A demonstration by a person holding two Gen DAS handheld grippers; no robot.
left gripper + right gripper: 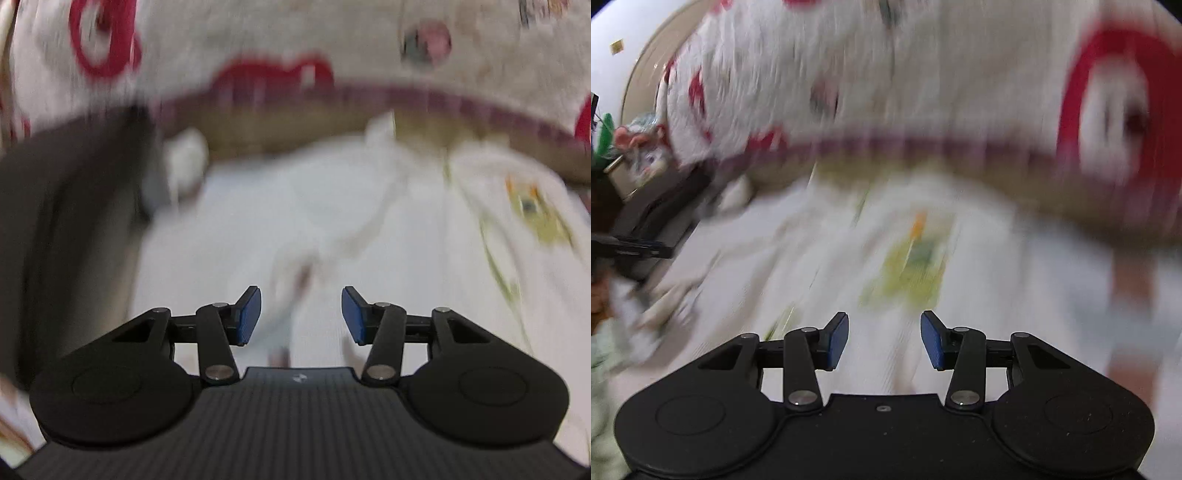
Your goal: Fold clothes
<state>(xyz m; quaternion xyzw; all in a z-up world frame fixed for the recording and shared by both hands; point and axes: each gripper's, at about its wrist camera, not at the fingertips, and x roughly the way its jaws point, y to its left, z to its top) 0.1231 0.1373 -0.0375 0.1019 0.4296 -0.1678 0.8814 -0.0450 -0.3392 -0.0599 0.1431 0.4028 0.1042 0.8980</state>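
Observation:
A white garment (332,221) with a yellow-green printed patch (532,210) lies spread on a bed, blurred by motion. It also shows in the right wrist view (923,295), with the patch (912,266) ahead of the fingers. My left gripper (301,314) is open and empty, just above the cloth. My right gripper (884,339) is open and empty, also over the cloth. Nothing is between either pair of blue pads.
A white quilt with red shapes (258,48) and a dark red border is piled behind the garment, also in the right wrist view (923,74). A dark object (66,221) stands at the left. A stuffed toy (646,144) and a dark stand (646,229) sit far left.

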